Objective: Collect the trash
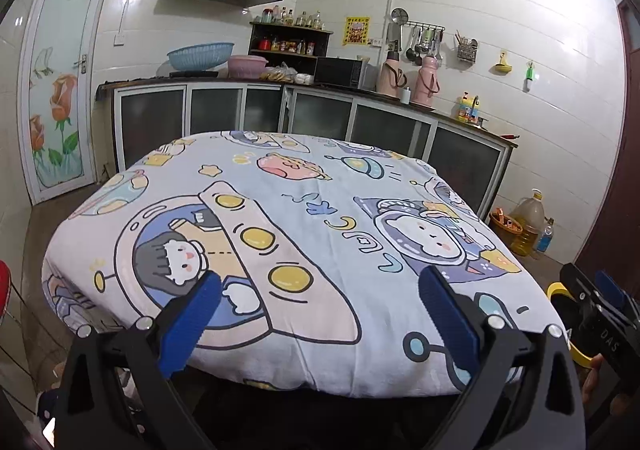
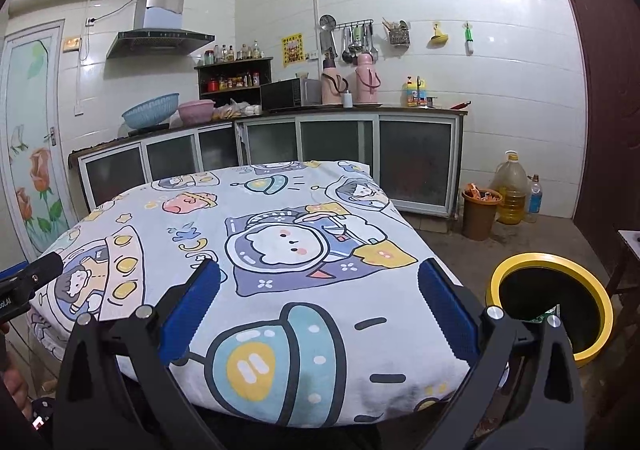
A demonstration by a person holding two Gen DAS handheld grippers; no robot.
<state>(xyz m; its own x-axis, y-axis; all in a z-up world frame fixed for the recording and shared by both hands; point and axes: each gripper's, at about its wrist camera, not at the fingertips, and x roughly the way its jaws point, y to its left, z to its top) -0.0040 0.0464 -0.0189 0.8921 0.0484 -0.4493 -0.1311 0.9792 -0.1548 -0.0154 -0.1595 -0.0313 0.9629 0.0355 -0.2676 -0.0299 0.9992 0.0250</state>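
Note:
A round table under a cartoon-printed cloth (image 1: 304,218) (image 2: 280,234) fills both views, with no loose trash showing on it. My left gripper (image 1: 318,288) hangs open over the near edge, nothing between its blue pads. My right gripper (image 2: 319,276) is also open and holds nothing, over the table's near right side. A yellow-rimmed black bin (image 2: 550,304) stands on the floor right of the table; something green and white shows inside it. The left wrist view catches the right gripper (image 1: 600,306) and the bin's rim (image 1: 560,290) at its right edge.
Kitchen counters with glass-front cabinets (image 2: 340,142) run behind the table. A brown waste basket (image 2: 480,212), a large oil jug (image 2: 510,188) and a bottle (image 2: 534,198) sit on the floor at the back right. A flower-painted door (image 1: 60,82) is at left.

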